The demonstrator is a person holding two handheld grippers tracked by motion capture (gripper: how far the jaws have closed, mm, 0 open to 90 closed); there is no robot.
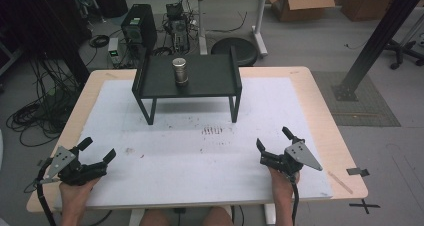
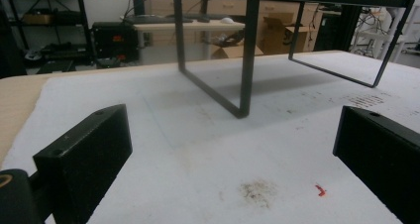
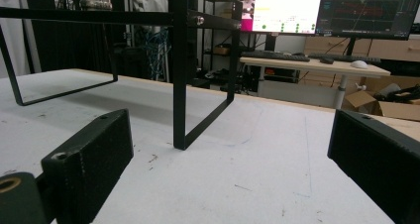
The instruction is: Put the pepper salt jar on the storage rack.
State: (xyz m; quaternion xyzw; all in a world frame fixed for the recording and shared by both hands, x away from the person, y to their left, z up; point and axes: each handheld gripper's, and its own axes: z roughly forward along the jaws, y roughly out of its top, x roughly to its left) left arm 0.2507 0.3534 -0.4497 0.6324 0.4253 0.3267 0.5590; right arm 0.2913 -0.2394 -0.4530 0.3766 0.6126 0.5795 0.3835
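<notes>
**Materials and Surface Finish**

The cup (image 1: 179, 70) at 12 o'clock is brushed metal with a dull sheen. The shelf (image 1: 210, 78) is matt black metal. A white, stained, matt sheet (image 1: 200, 156) covers the pale wood counter (image 1: 327, 131). The jaws are matt black, slightly grainy plastic.

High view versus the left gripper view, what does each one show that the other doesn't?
High view alone: the silver metal cylindrical cup standing on the black metal shelf's top, and the right gripper, open. Left gripper view alone: a small red mark on the white mat and a wooden desk behind. Shared: the black metal shelf, the white mat, and the open left gripper.
</notes>
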